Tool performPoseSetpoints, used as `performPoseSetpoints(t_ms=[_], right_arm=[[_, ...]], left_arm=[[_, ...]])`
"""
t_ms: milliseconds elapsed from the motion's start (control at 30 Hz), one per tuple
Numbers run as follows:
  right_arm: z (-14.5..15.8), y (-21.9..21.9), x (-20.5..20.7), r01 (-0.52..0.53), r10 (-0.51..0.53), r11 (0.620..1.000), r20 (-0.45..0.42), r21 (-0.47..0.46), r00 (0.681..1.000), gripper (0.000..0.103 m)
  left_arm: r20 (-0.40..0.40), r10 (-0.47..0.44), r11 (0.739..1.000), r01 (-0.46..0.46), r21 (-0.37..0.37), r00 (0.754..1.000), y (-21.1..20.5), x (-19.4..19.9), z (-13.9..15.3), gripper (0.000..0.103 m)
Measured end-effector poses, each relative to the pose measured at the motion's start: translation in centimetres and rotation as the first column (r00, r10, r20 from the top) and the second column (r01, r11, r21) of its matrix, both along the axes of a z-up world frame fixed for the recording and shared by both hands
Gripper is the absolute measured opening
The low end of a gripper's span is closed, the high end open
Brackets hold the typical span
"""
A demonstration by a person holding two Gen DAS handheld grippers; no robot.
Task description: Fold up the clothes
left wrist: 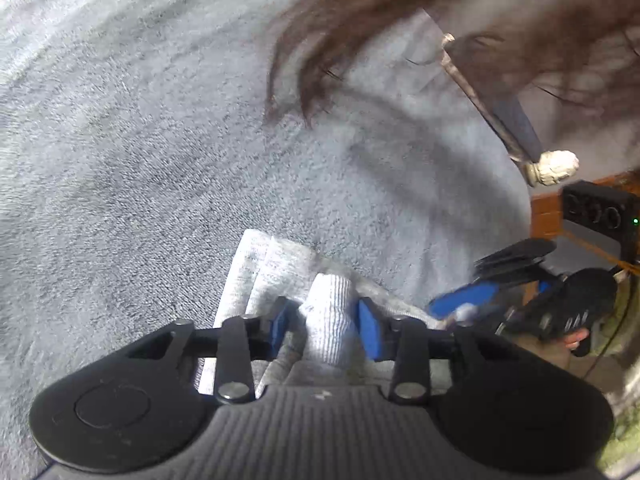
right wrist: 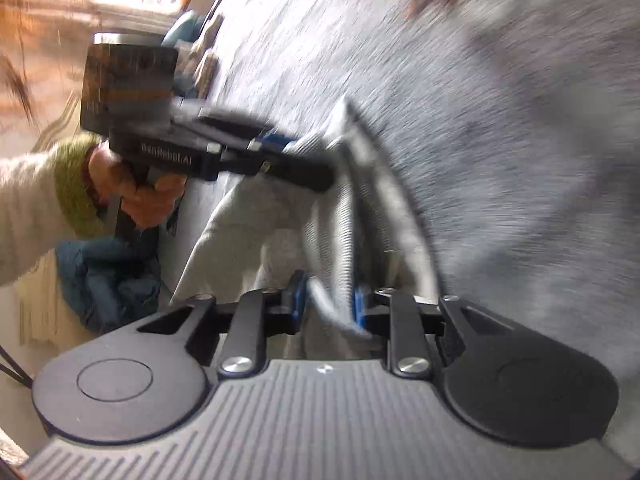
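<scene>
A light grey ribbed garment (left wrist: pixel 328 320) is bunched between the blue pads of my left gripper (left wrist: pixel 325 326), which is shut on it just above a grey fleece blanket (left wrist: pixel 140 140). My right gripper (right wrist: pixel 330 304) is shut on another fold of the same grey garment (right wrist: pixel 344 216), which stretches across to the left gripper (right wrist: pixel 280 152) seen in the right wrist view. The right gripper also shows in the left wrist view (left wrist: pixel 468 300), low at the right and blurred.
The person's long brown hair (left wrist: pixel 344 32) hangs over the blanket at the top. A black box (left wrist: pixel 600 208) sits on a wooden surface at the right edge. A blue cloth (right wrist: pixel 104 276) lies at the left beside the blanket.
</scene>
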State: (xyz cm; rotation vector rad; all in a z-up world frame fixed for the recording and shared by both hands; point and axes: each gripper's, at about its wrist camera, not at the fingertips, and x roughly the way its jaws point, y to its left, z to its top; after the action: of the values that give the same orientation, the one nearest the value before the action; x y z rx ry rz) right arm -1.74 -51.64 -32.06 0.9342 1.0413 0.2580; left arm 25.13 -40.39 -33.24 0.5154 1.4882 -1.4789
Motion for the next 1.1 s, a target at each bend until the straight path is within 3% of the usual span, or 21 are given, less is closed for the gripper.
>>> performPoseSetpoints(t_ms=[167,267,333,433,533,700,800,833,900,967,1100], right_arm=[[1.8,-4.4,-6.1,0.182,-0.186,0.978,-0.034,-0.104,0.982,0.031],[3.0,-5.5,-9.0,0.217,-0.226,0.963,-0.039,-0.157,0.973,0.032],[3.6,-5.4,-10.2,0.234,-0.238,0.963,-0.018,-0.134,0.971,0.032],[3.9,-4.0,-10.3,0.217,-0.215,0.971,0.034,-0.096,0.976,0.032],[3.5,-1.6,-9.1,0.173,-0.167,0.981,0.069,-0.085,0.984,0.032],[3.2,0.4,-7.0,0.113,-0.087,0.974,0.131,-0.199,0.987,0.037],[2.9,0.8,-6.0,0.075,-0.045,0.965,0.122,-0.25,0.992,0.037],[2.7,0.9,-5.9,0.057,-0.03,0.961,0.101,-0.27,0.994,0.034],[2.8,1.1,-6.1,0.035,-0.012,0.95,0.077,-0.31,0.997,0.016],[3.1,0.8,-6.7,0.034,-0.015,0.957,0.068,-0.29,0.998,0.001],[3.1,1.1,-8.2,0.079,-0.07,0.958,0.04,-0.275,0.997,0.001]], left_arm=[[0.053,0.11,0.993,-0.108,-0.047,0.992,0.9,-0.3,2.7,0.055],[0.072,0.184,0.982,-0.179,-0.067,0.98,1.8,-0.5,4.1,0.055],[0.084,0.221,0.974,-0.215,-0.074,0.972,2.5,-0.4,5.1,0.055],[0.095,0.253,0.966,-0.247,-0.075,0.963,4.2,-0.7,6.2,0.055],[0.148,0.241,0.97,-0.234,-0.062,0.959,5.3,-1.6,5.3,0.056],[0.238,0.206,0.978,-0.198,-0.059,0.949,6.1,-3.2,2.7,0.056],[0.237,0.219,0.975,-0.204,-0.088,0.946,6.2,-3.8,1.6,0.055],[0.235,0.22,0.974,-0.201,-0.1,0.947,6.2,-3.9,1.5,0.055],[0.239,0.214,0.974,-0.19,-0.121,0.947,6.3,-4.2,1.4,0.055],[0.242,0.207,0.974,-0.177,-0.139,0.948,6.4,-4.4,1.3,0.055],[0.231,0.195,0.974,-0.159,-0.163,0.953,6.5,-4.2,1.0,0.055]])
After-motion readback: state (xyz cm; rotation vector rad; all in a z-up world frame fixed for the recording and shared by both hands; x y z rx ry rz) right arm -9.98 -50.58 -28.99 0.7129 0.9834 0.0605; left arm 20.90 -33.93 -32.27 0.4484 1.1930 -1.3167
